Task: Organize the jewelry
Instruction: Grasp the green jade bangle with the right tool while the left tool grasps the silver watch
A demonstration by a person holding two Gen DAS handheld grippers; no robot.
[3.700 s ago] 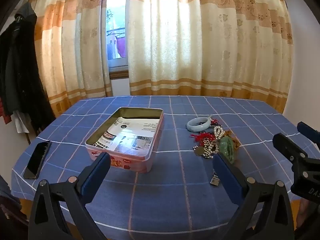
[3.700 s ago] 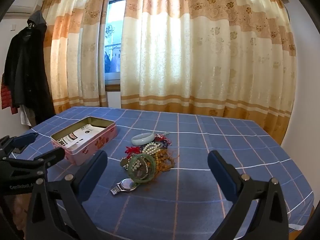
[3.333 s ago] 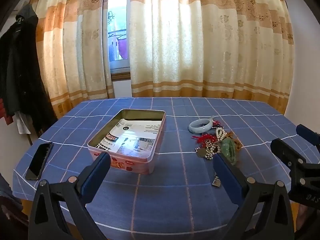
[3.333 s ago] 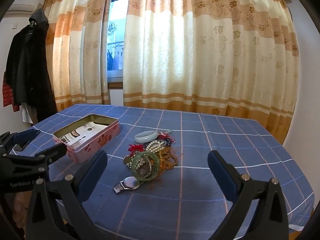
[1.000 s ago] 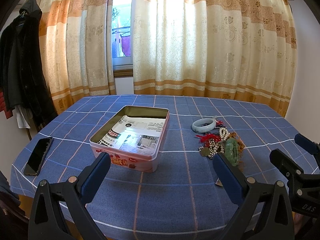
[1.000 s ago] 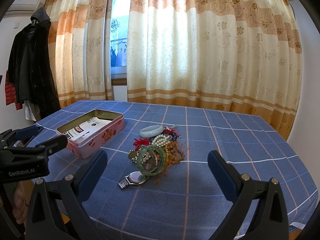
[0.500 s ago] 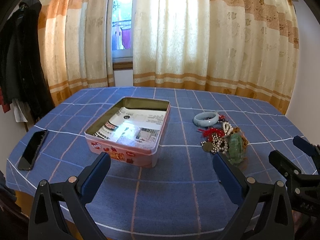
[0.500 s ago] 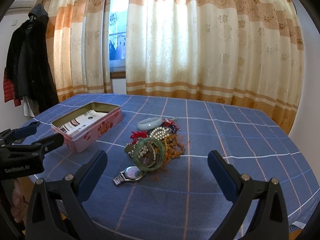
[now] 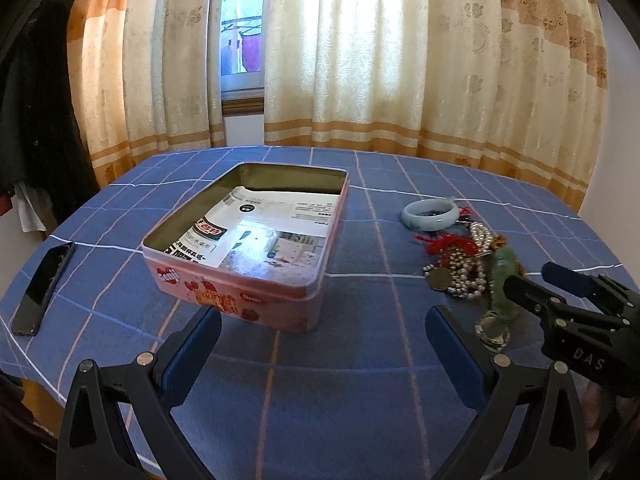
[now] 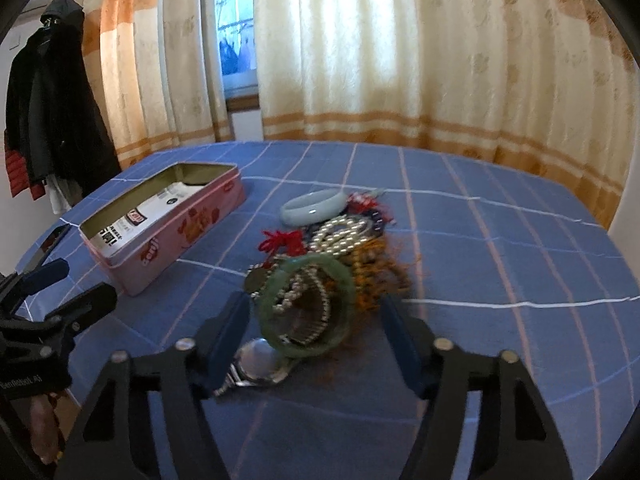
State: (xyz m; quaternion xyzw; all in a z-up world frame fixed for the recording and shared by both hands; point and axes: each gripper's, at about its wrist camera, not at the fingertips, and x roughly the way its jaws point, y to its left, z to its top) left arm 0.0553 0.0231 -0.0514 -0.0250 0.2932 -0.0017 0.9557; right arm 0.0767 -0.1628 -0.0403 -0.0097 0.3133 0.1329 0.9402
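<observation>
While my right gripper [image 10: 316,328] narrows its jaws around the glossy green bangle [image 10: 306,306] atop the tangled bead heap, pads not yet touching, my left gripper [image 9: 320,354] waits spread and empty before the pink rectangular tin [image 9: 248,240], paper-lined to receive each piece.
</observation>
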